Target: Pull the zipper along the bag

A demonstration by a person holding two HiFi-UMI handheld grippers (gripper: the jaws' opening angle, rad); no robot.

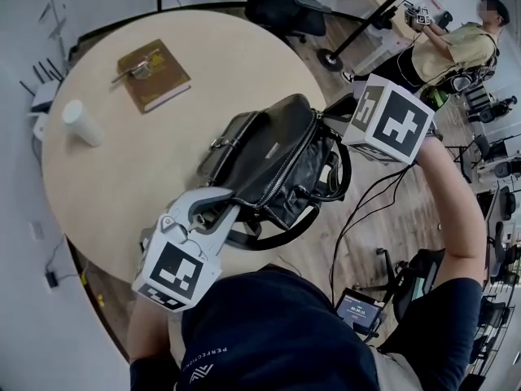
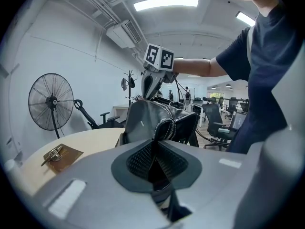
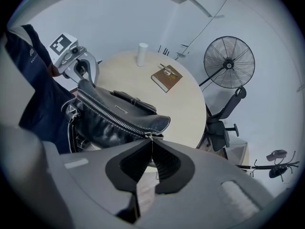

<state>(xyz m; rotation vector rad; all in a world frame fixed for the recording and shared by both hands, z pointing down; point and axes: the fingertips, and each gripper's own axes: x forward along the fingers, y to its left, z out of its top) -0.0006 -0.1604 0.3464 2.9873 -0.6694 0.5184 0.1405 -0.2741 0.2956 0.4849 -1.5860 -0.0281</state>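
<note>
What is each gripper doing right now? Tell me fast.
Left gripper: closed, pinching the near end of the bag.
Right gripper: closed on the zipper pull at the bag's other end.

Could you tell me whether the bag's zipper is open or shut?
Shut where visible: the zipper teeth meet in one line along the bag, up to the right gripper.

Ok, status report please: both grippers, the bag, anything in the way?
Left gripper shut on near end of bag. Right gripper shut on zipper pull, far end. Book and cup stand apart.
</note>
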